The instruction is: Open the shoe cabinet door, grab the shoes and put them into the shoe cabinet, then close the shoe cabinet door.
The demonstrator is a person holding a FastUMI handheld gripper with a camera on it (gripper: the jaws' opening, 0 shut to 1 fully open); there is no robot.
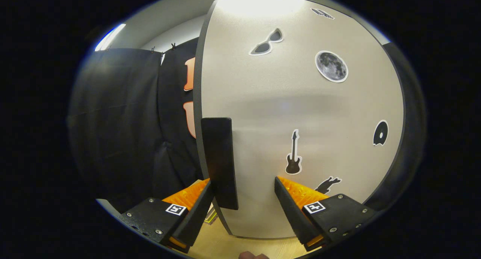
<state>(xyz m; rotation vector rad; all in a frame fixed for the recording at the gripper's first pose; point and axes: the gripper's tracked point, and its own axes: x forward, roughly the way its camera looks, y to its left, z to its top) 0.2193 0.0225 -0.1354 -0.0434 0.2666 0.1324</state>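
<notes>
Shoe cabinet door (300,108) close in front, pale grey with a dark edge, covering centre and right of the frame. Black handle (220,163) mounted upright along the door's left edge, lower centre of frame. Gripper (244,193) at bottom centre, jaws spread wide; left finger (195,214) touching or just beside the handle's lower end, right finger (293,210) well apart from the handle, in front of the door face. Not pinching anything. Stickers on the door: sunglasses (267,43) upper centre, moon (331,66) upper right, record (380,133) at right, guitar (293,153) just above the right finger, a dark shape (328,184) partly hidden behind that finger. Light wooden floor (221,246) below the door, bottom centre. Black cloth wall (124,123) at left of frame. Cannot tell whether the door stands slightly ajar or fully shut.
</notes>
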